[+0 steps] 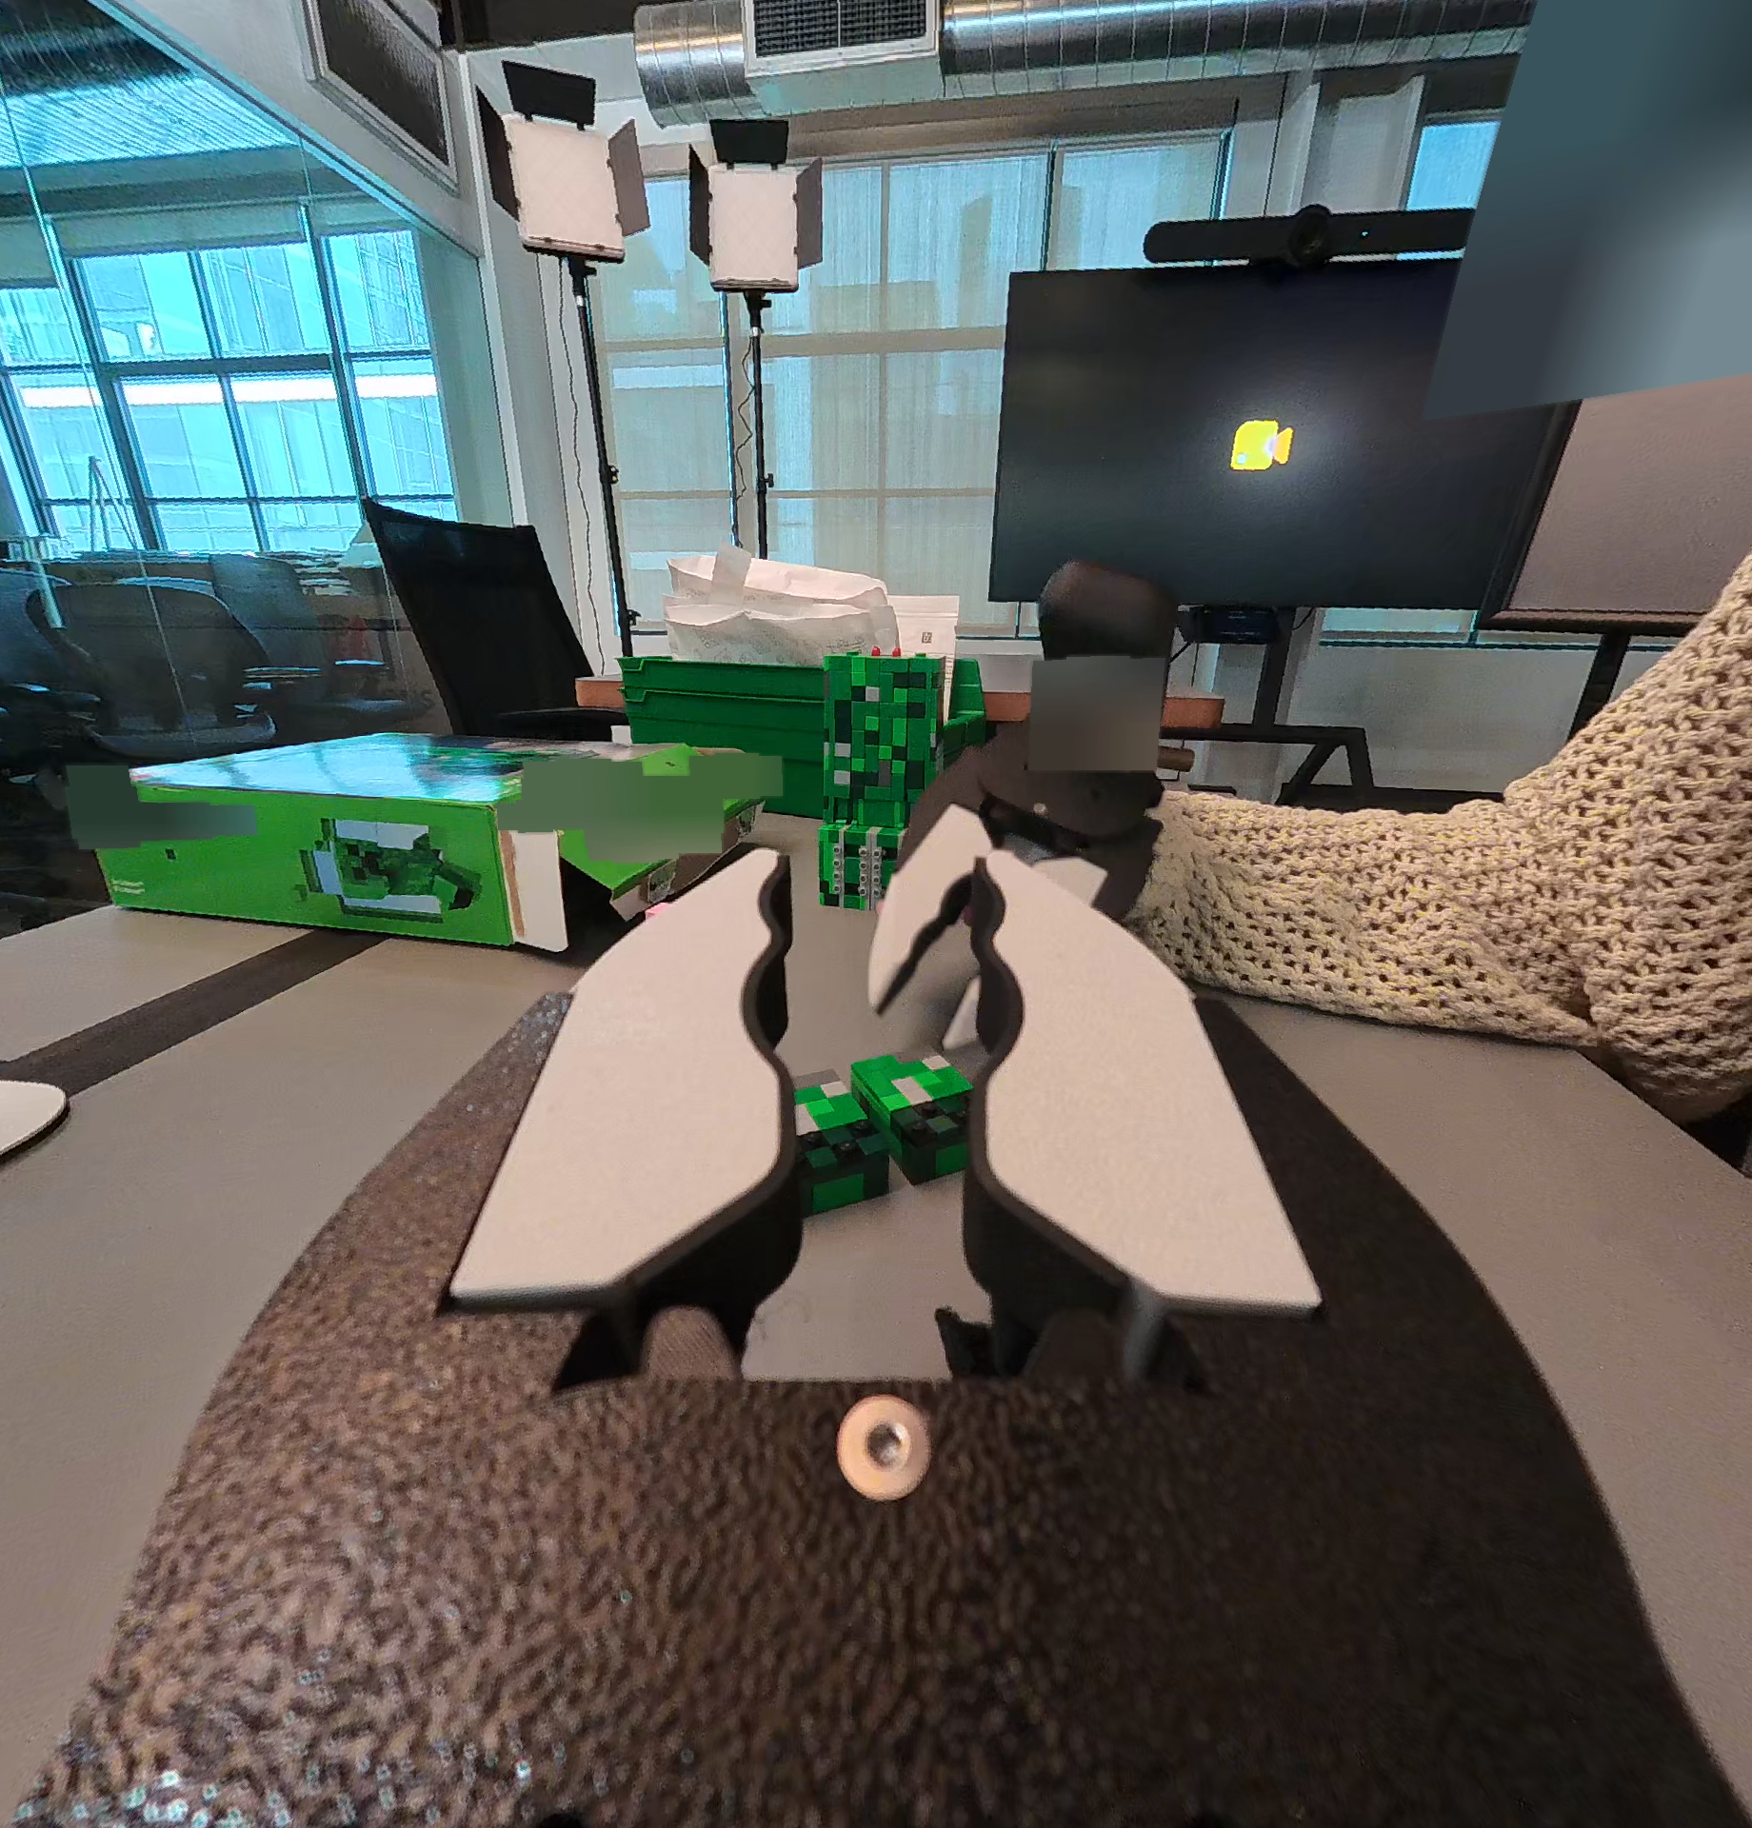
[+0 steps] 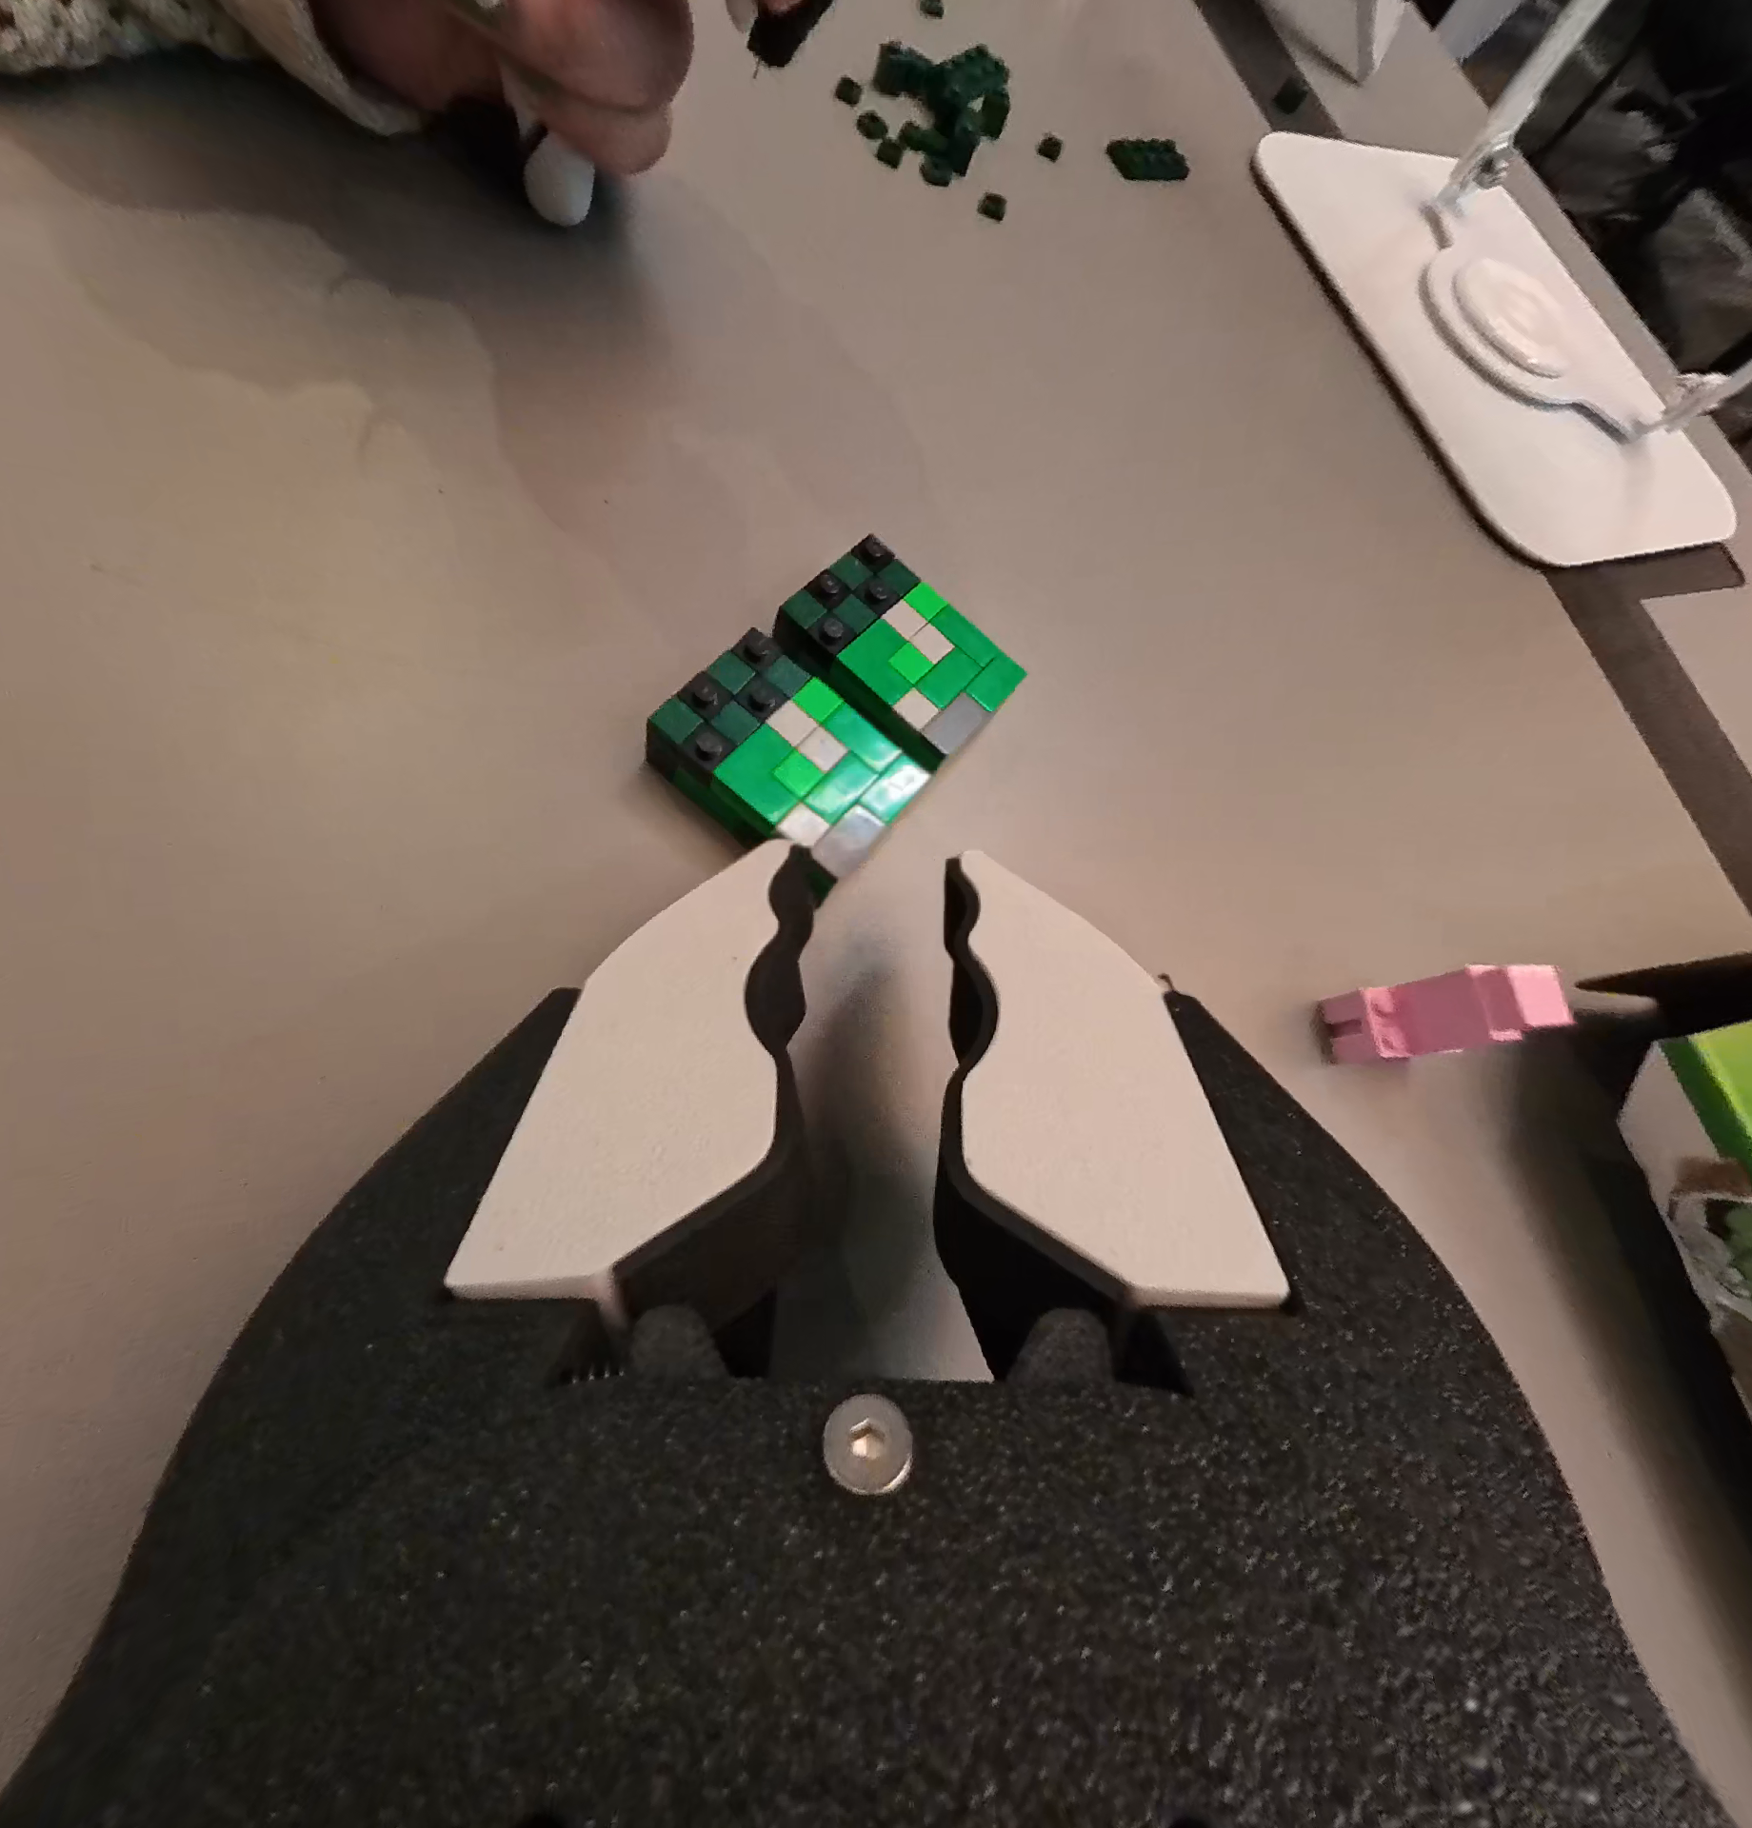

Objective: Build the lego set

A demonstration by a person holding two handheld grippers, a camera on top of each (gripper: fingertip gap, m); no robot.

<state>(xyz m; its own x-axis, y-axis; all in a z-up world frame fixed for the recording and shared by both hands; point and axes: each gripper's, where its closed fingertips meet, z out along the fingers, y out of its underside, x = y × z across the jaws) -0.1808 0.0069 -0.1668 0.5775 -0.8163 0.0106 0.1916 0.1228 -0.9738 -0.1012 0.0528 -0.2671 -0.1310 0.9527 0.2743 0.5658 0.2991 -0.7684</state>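
Grey table [image 2: 259, 594]; both claws [image 1: 882, 890] [image 2: 867, 870] agape over green blocks [image 2: 832, 702].

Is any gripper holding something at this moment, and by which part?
Nothing is held. The left gripper and right gripper are both open, and the two green lego blocks lie free on the table.

Grey table [image 1: 259, 1138]; light panels [image 1: 567, 183], dark screen [image 1: 1238, 435] before windows [image 1: 219, 396].

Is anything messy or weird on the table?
A bit. The dark green loose bricks lie scattered at the table's far edge, and a pink piece lies alone on its side. The two green blocks sit neatly together.
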